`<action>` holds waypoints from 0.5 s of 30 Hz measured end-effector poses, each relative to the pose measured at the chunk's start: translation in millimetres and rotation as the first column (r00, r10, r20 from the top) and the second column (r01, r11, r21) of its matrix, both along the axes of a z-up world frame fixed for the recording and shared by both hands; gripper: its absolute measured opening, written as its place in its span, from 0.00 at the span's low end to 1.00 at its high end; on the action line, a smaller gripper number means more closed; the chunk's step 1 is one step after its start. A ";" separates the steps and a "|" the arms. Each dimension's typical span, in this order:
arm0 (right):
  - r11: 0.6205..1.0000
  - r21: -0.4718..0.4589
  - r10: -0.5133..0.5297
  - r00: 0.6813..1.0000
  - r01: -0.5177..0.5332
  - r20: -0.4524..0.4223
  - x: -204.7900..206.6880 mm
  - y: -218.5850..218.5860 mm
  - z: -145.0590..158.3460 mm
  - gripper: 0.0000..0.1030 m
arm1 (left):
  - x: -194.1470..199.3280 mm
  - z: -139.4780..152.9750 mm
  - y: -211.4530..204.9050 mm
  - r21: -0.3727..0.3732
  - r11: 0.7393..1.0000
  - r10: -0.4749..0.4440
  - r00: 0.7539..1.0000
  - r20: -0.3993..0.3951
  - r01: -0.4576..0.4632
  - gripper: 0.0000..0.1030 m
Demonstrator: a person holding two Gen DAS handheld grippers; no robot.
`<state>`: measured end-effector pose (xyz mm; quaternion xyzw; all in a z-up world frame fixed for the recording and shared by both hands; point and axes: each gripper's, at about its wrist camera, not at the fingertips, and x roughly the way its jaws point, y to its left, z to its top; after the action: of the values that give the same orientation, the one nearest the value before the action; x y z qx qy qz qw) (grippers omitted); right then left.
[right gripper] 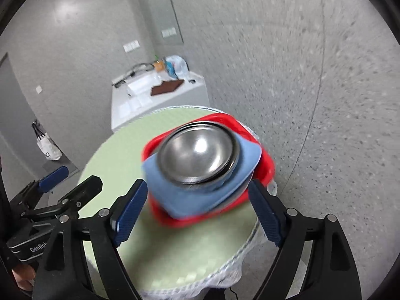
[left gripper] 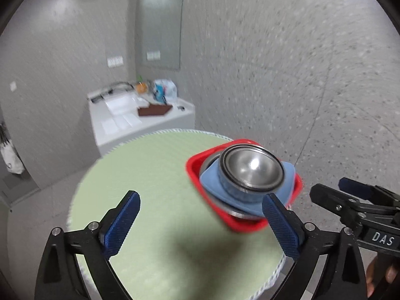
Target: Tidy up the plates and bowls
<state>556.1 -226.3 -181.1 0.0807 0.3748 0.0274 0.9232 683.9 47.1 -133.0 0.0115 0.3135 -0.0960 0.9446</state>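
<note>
A stack of dishes stands at the right edge of a round table (left gripper: 150,175) (right gripper: 112,155) covered in pale green cloth. A red square plate (left gripper: 195,167) (right gripper: 265,165) is at the bottom, with a steel rim showing above it. On that sits a blue square plate (left gripper: 212,185) (right gripper: 175,197), topped by nested steel bowls (left gripper: 252,170) (right gripper: 197,157). My left gripper (left gripper: 201,196) (right gripper: 72,180) is open over the cloth, left of the stack. My right gripper (right gripper: 197,185) (left gripper: 332,187) is open just short of the stack. No pad touches a dish.
A white counter (left gripper: 140,120) (right gripper: 150,92) with a brown tray, papers and a plastic bag stands behind the table against the grey wall. A white carrier bag (left gripper: 10,157) (right gripper: 47,147) sits on the floor at left. Speckled floor lies to the right.
</note>
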 end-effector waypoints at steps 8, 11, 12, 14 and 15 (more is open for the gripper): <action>0.999 -0.036 0.001 0.995 0.002 0.101 -128.8 35.0 42.2 0.91 | -167.7 36.2 19.4 -0.001 0.999 0.054 0.995 0.082 -0.055 0.99; 0.999 -0.031 0.014 0.991 -0.010 0.134 -175.4 41.5 59.0 0.92 | -230.5 53.8 21.1 0.005 0.998 0.069 0.991 0.112 -0.070 0.99; 0.999 -0.032 0.018 0.989 -0.013 0.146 -187.2 42.4 63.4 0.92 | -251.8 59.3 20.5 0.003 0.997 0.075 0.989 0.127 -0.076 0.99; 0.999 -0.036 0.032 0.985 -0.026 0.172 -211.1 42.6 71.9 0.93 | -292.6 68.7 17.0 -0.001 0.995 0.096 0.984 0.151 -0.097 0.99; 0.999 -0.036 0.041 0.982 -0.035 0.184 -224.5 41.9 76.1 0.93 | -311.4 72.1 14.8 -0.002 0.994 0.104 0.982 0.159 -0.105 0.99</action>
<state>331.5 -184.3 -105.1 0.0554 0.2894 0.0462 0.9545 372.5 61.9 -60.9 0.0057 0.2377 -0.0440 0.9703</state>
